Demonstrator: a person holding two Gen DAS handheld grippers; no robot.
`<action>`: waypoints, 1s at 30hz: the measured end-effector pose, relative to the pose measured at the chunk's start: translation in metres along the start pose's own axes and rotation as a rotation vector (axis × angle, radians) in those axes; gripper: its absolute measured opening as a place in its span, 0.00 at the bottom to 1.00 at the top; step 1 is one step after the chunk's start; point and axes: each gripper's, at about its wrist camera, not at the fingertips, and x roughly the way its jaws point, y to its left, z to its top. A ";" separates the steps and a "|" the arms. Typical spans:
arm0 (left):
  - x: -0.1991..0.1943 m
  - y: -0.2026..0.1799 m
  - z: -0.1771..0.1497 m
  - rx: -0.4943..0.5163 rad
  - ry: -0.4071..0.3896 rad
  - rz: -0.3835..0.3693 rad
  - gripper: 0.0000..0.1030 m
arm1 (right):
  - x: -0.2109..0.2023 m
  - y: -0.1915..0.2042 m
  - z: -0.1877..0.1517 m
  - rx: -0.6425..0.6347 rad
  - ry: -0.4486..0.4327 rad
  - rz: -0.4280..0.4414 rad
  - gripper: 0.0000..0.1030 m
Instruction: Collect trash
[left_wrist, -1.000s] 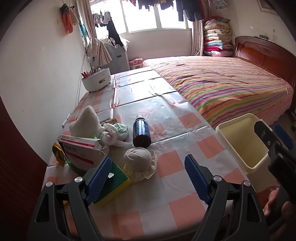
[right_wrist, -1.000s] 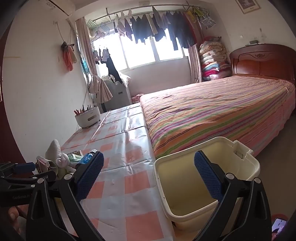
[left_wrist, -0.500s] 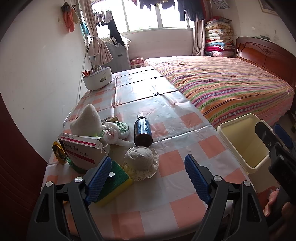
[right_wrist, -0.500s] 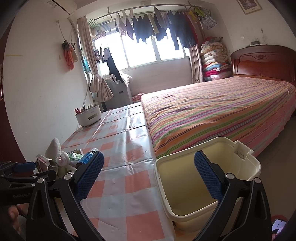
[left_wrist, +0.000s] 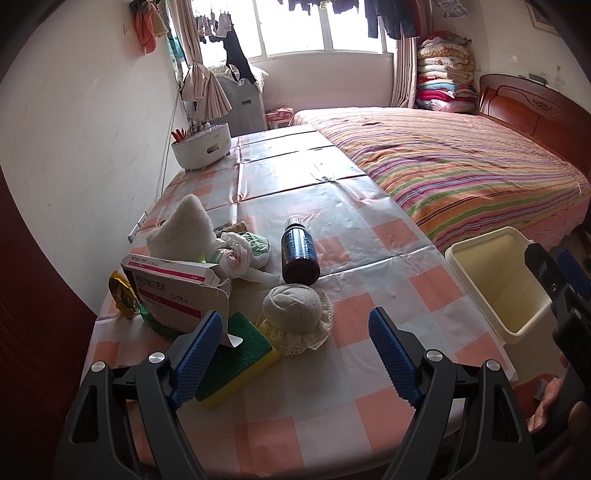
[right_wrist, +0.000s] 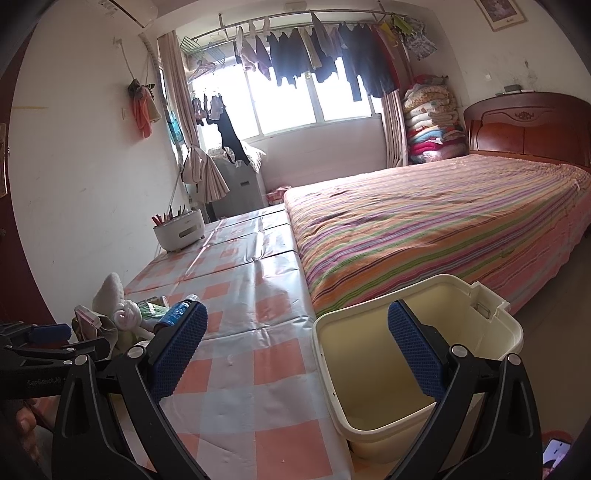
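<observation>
Fingers on both tools stand wide with nothing between them. The left gripper (left_wrist: 291, 345) hovers low over the near end of the checked-cloth bench (left_wrist: 369, 258), aimed at the heap of trash: a crumpled beige mesh wad (left_wrist: 295, 319) just ahead, a green-and-yellow sponge (left_wrist: 240, 360) by its left finger, a white-and-pink medicine carton (left_wrist: 173, 291), a dark blue bottle (left_wrist: 299, 253) lying on its side, and wadded white plastic (left_wrist: 236, 254). The right gripper (right_wrist: 297, 349) waits by the cream plastic bin (right_wrist: 417, 369), set against the bench edge, presumably so items drop in after a short carry. Compared with a second ago, the left view has crept slightly closer to the heap; nothing there has shifted.
</observation>
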 end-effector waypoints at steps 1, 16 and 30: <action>0.000 -0.001 0.000 0.003 -0.001 0.003 0.77 | 0.000 0.000 0.000 0.003 0.004 0.001 0.94; -0.007 -0.005 0.001 0.039 -0.023 0.040 0.77 | 0.001 0.000 -0.001 0.021 0.017 0.012 0.94; -0.009 -0.005 0.001 0.041 -0.029 0.040 0.77 | 0.004 0.001 -0.002 -0.002 0.054 0.012 0.94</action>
